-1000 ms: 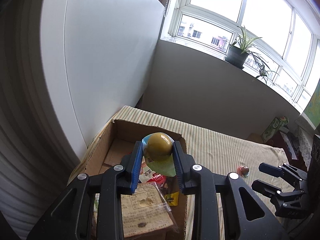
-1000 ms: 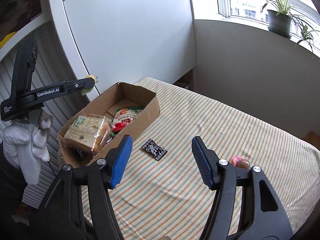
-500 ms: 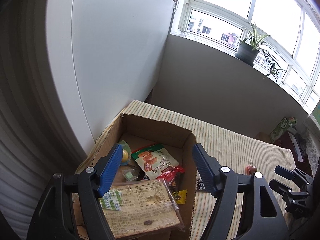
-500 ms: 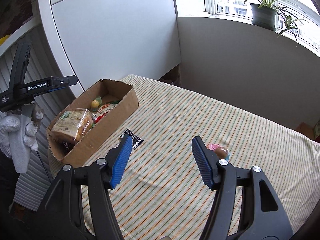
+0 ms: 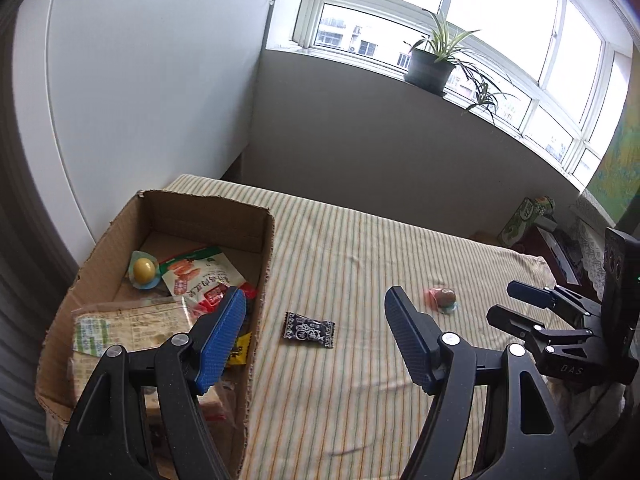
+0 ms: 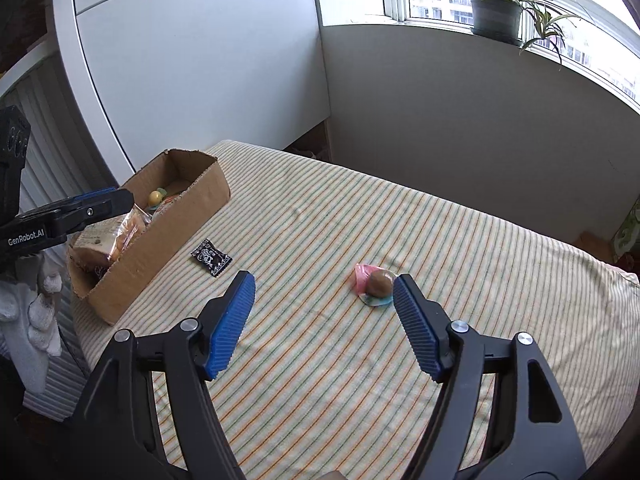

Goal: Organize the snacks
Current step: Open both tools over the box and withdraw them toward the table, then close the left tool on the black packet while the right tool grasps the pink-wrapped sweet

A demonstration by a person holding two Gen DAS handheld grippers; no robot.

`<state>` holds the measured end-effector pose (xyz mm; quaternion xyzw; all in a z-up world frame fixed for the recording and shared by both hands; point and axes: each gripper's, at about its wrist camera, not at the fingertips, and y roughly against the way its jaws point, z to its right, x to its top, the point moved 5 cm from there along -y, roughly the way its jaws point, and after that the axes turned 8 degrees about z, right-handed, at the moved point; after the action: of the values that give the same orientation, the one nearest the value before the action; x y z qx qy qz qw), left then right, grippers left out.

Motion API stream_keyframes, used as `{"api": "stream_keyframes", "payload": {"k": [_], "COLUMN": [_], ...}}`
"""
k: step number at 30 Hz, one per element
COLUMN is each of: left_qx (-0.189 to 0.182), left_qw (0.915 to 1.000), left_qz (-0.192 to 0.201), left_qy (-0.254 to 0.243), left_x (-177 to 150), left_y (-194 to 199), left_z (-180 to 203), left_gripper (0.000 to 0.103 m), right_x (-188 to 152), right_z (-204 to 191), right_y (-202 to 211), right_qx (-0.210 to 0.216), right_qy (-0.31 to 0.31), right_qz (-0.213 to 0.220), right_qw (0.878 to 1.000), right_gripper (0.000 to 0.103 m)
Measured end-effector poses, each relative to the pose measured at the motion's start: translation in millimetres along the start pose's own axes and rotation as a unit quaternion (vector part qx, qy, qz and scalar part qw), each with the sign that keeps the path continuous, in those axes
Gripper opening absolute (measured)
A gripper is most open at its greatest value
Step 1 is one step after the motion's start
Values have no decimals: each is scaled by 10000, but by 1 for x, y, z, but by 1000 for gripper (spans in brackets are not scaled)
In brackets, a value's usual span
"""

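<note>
A cardboard box [image 5: 208, 208] [image 6: 188, 216] stands at the left of the striped table and holds a yellow ball snack [image 5: 143, 268] [image 6: 155, 197], an orange-and-white packet [image 5: 200, 276] and a wrapped bread pack [image 5: 120, 328]. A black patterned sachet [image 5: 309, 329] [image 6: 211, 258] lies on the cloth beside the box. Further right lies a brown ball snack on a pink wrapper [image 5: 442, 298] [image 6: 378, 283]. My left gripper [image 5: 314, 328] stands open and empty above the box's right wall and the sachet. My right gripper [image 6: 324, 310] is empty, its jaws opening, with the brown ball snack just beyond its right fingertip.
A striped cloth [image 6: 400, 240] covers the table, whose far edge meets a grey wall. A white cabinet [image 6: 180, 60] rises behind the box. A potted plant [image 5: 430, 66] stands on the window sill. A green carton [image 5: 524, 220] and clutter sit past the table's right end.
My left gripper let go of the yellow ball snack, which now lies in the box, then swung right toward the sachet. My right gripper moved toward the brown ball snack and widened.
</note>
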<state>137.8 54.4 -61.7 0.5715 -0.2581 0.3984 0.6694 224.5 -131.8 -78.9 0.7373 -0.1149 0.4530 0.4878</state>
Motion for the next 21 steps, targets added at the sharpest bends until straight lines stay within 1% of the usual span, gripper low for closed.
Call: {"api": "stream_keyframes", "payload": {"k": [4, 7, 8, 11, 15, 21], "left_qx": [-43, -22, -19, 99, 301, 573], "left_qw": [9997, 9991, 9988, 9980, 9967, 9937], "left_qz": [-138, -369, -442, -585, -747, -953], "left_qy": [-177, -199, -189, -207, -78, -123], "left_x": [-18, -33, -38, -50, -56, -66], "left_y": [-11, -24, -28, -37, -51, -68], "left_z": [22, 30, 31, 34, 28, 25], "left_gripper": [71, 62, 61, 61, 61, 61], "right_x": [-12, -19, -21, -27, -32, -38], "right_z": [15, 23, 25, 28, 32, 47], "right_y": [-2, -5, -8, -18, -36, -56], "right_qx": [-40, -23, -1, 97, 115, 219], "right_qy": [-29, -42, -48, -10, 106, -139], "right_qz": [-101, -159, -184, -299, -446, -478], "right_qw": [9999, 9999, 9998, 9995, 9989, 9985], "right_gripper": [74, 74, 74, 74, 74, 74]}}
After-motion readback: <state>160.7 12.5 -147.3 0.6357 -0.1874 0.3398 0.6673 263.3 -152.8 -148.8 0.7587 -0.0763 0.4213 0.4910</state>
